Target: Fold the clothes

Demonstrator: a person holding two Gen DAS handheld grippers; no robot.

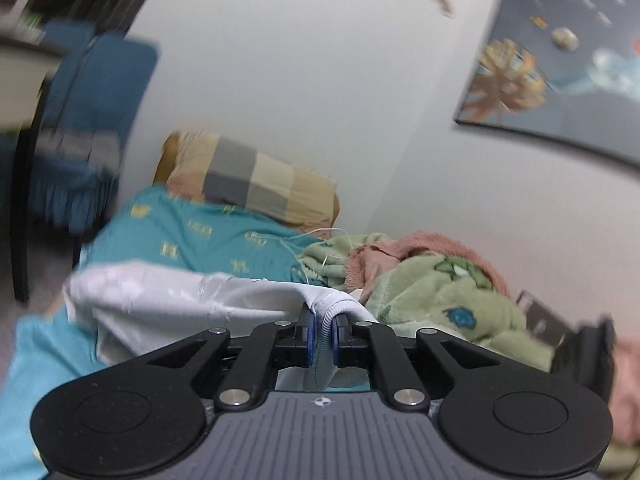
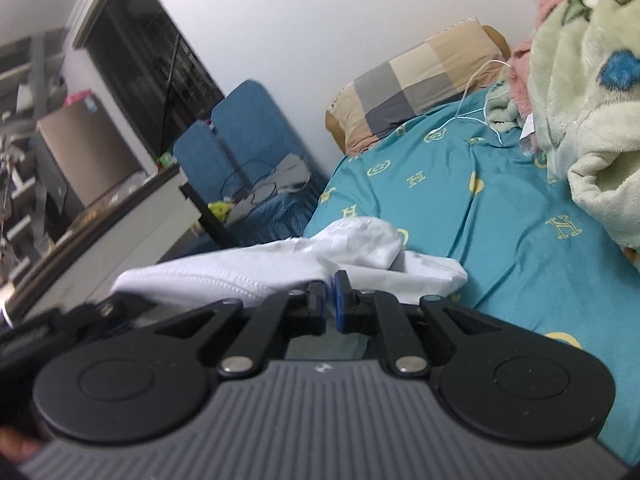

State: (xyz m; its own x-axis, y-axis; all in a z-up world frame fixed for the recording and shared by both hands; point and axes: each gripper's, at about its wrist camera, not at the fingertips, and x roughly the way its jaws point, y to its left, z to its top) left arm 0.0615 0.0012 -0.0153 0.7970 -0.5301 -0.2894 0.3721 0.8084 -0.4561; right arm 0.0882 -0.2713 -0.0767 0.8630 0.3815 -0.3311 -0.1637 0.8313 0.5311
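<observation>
- Low centre of the left wrist view: left gripper [image 1: 323,334], blue pads [image 1: 307,334] closed onto a ribbed hem of the white garment [image 1: 180,300]. Cloth fills the narrow gap between the pads.
- From that pinch the garment runs to the left of the frame, lifted and bunched above the teal bedsheet [image 1: 192,236].
- Low centre of the right wrist view: right gripper [image 2: 330,306], pads nearly together, with a fold of the white garment [image 2: 280,268] pinched between them at the tips.
- Here the cloth spreads left and right of the fingers; a rounded bunch sits just above the tips, the rest rests on the teal bedsheet [image 2: 500,216].
- Checked pillow [image 1: 252,180] lies at the head of the bed against the white wall; seen too at upper centre of the right view [image 2: 416,80].
- Green and pink fleece blanket [image 1: 432,280] is heaped right of centre, beside the garment; in the right view it fills the upper right [image 2: 592,100].
- Thin white cable [image 2: 476,96] trails across the sheet near the pillow.
- Blue chair [image 2: 244,140] stands left of the bed.
- Framed picture [image 1: 560,68] hangs at upper right on the wall.
</observation>
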